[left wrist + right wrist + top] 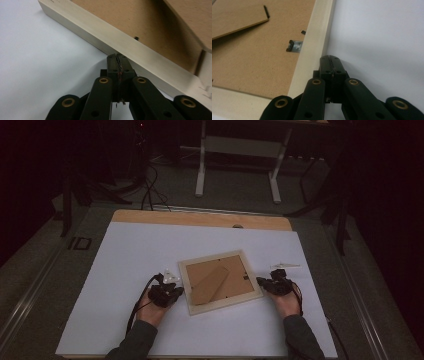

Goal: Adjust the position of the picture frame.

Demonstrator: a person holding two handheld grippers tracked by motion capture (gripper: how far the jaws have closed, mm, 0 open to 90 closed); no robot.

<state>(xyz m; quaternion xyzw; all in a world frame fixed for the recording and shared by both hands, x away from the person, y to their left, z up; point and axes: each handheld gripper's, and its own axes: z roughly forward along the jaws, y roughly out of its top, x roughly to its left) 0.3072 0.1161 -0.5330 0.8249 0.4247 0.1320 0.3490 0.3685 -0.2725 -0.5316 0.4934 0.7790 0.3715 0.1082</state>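
Picture frame [220, 281] is lying face down near the middle of the white table [125, 270], brown backing board and folded easel stand [210, 284] facing up, presumably so the back can be worked on; left gripper [176, 291] is resting with jaws clenched on nothing, tips touching the frame's left rail [100, 37]; right gripper [261, 281] is likewise closed and empty, tips just beside the right rail [317, 42], near a metal clip [294, 46]; both hands are bracketing the frame, probably to steady or nudge it.
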